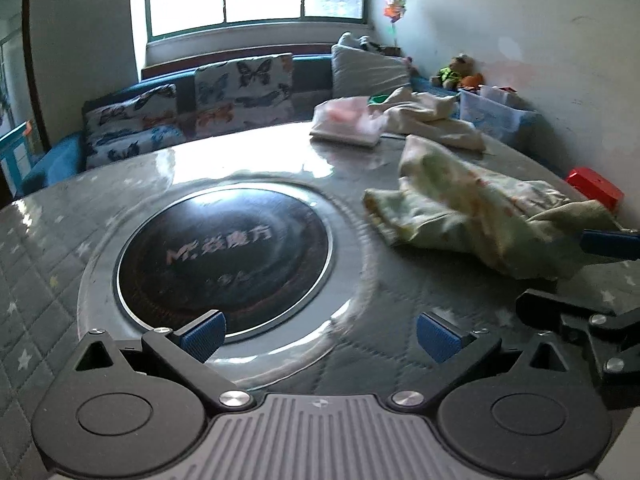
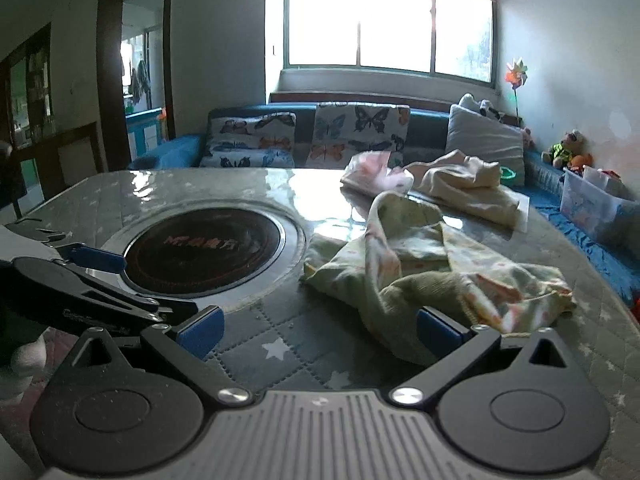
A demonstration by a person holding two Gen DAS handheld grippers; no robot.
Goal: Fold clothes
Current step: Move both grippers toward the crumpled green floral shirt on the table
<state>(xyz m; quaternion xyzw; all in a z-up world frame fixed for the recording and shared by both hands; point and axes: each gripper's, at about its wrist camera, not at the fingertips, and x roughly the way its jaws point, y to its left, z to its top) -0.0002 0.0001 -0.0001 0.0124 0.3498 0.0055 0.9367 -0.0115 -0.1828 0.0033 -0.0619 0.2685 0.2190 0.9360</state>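
The table (image 2: 120, 196) carries a crumpled pale green garment (image 2: 432, 264) to the right of its round inset hob (image 2: 204, 246). The left gripper (image 1: 320, 336) and right gripper (image 2: 320, 330) are both spread wide, holding nothing; the right gripper's right pad (image 2: 436, 330) touches the garment's edge

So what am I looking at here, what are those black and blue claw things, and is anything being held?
Those are two hand-held grippers; a person carries one in each hand, each with its own camera looking along its fingers. One picture comes from the left gripper, the other from the right gripper. Both stand open and hold nothing. On the table lies a crumpled green garment just ahead of the right gripper, waiting to be folded. Farther back are a cream garment and a pink folded one. The dark round plate is set into the tabletop. A sofa with cushions stands behind.
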